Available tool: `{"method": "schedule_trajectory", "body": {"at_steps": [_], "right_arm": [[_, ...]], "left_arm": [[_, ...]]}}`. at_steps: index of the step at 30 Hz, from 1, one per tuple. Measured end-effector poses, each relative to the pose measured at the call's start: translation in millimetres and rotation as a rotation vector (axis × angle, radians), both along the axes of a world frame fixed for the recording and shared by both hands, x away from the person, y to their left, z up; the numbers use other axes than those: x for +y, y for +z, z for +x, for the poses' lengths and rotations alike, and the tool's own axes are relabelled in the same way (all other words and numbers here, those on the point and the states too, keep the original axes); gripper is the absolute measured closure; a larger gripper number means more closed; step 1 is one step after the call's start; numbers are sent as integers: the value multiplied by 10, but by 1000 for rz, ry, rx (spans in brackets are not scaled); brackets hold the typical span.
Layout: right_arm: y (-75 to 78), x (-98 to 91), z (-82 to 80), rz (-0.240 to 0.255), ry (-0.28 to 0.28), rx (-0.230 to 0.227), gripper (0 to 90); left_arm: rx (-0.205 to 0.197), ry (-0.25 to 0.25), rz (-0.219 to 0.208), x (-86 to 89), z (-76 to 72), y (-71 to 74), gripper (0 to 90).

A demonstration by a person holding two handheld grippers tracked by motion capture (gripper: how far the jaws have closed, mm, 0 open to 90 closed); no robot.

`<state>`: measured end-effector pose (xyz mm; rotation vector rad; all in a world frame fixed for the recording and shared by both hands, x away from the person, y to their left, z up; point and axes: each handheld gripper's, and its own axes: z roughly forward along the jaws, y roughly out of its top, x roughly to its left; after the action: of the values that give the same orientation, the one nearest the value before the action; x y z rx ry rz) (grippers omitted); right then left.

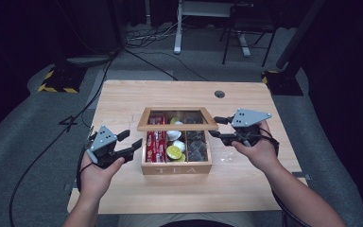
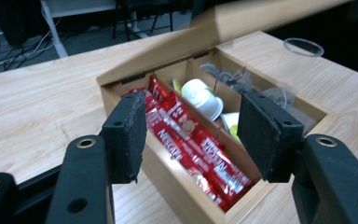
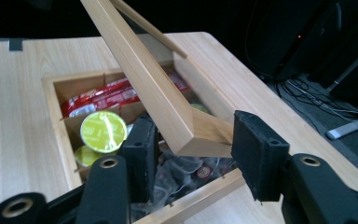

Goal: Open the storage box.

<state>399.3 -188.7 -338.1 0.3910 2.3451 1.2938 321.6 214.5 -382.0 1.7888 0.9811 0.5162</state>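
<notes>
A wooden tea box (image 1: pixel 176 168) is sitting in the middle of the tabletop (image 1: pixel 123 97), and its glass-paned lid (image 1: pixel 177 126) is standing partly raised, hinged along the far side. The right tool (image 1: pixel 221 128) is reaching in from the right with its jaws spread wide, and in the right gripper view the near right corner of the lid frame (image 3: pixel 200 137) is lying between the pads, apparently not yet pinched. The left tool (image 1: pixel 130 144) is hovering just beside the box's left wall, also gaping wide and gripping nothing; in the left gripper view it is looking over the red sachets (image 2: pixel 200 149) in the left compartment. White and green capsules (image 1: pixel 175 151) are filling the middle compartment, and dark wrapped tea bags (image 1: pixel 197 145) are lying in the right one. The step in hand is probably moving the lid by its corner. To do it well, the right tool should be closing squarely on the wooden frame rather than the glass, then following the hinge's arc instead of pulling straight. The left tool could be steadying the box wall so the box is not sliding or tipping.
</notes>
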Motion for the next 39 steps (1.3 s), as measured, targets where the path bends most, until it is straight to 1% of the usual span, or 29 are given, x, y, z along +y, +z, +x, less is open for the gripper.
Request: {"method": "schedule_trajectory", "body": {"at_steps": [2,3,4,5,6,7,8,9,11,13,14,15,16,17,19,21,23,24,25,26,27,28,33,36,37,39], "right_arm": [[92,-3,69,9,-9,2,562],[92,-3,69,9,-9,2,562],[155,-21,129,28,-17,8,592],[155,-21,129,28,-17,8,592],[224,-53,212,55,-23,27,619],[224,-53,212,55,-23,27,619],[244,-63,239,64,-23,33,629],[267,-72,272,75,-27,40,642],[317,-77,353,89,-38,32,660],[331,-72,374,90,-41,28,664],[359,-62,419,90,-51,15,673],[359,-62,419,90,-51,15,673],[390,-53,479,94,-59,4,678],[390,-53,479,94,-59,4,678],[418,-45,532,97,-64,-2,682],[475,-19,638,96,-76,-17,684],[489,-12,664,94,-78,-21,683],[508,-2,699,94,-83,-25,683],[525,8,733,96,-87,-28,683],[542,18,771,97,-93,-31,684],[560,27,810,99,-99,-31,684],[579,38,859,105,-107,-32,684],[636,70,1017,124,-136,-24,685],[639,74,1111,150,-147,-6,682],[637,75,1152,164,-152,1,679],[630,82,1210,183,-160,7,675]], "left_arm": [[9,4,2,26,-7,-30,433],[13,7,2,39,-11,-49,433],[18,11,1,53,-14,-66,433],[22,10,2,71,-15,-82,433],[24,17,2,90,-18,-100,433],[24,18,3,103,-18,-109,433],[31,23,-2,112,-25,-122,434],[34,23,4,126,-29,-132,434],[36,30,8,151,-44,-157,435],[44,38,9,183,-58,-179,436],[51,49,9,215,-73,-197,438],[51,49,9,215,-73,-197,439],[52,54,9,232,-81,-207,439],[53,58,9,242,-88,-212,439],[55,66,9,267,-109,-225,440],[57,80,9,297,-137,-239,440],[57,80,13,312,-144,-243,440],[61,87,9,322,-156,-247,440],[59,90,14,338,-162,-251,440],[62,98,7,347,-173,-257,441],[61,99,14,367,-179,-262,441],[65,106,7,373,-187,-269,442],[68,113,13,419,-197,-294,441],[77,120,7,441,-188,-312,442],[76,118,21,450,-180,-315,442],[81,119,28,448,-157,-337,439]]}}
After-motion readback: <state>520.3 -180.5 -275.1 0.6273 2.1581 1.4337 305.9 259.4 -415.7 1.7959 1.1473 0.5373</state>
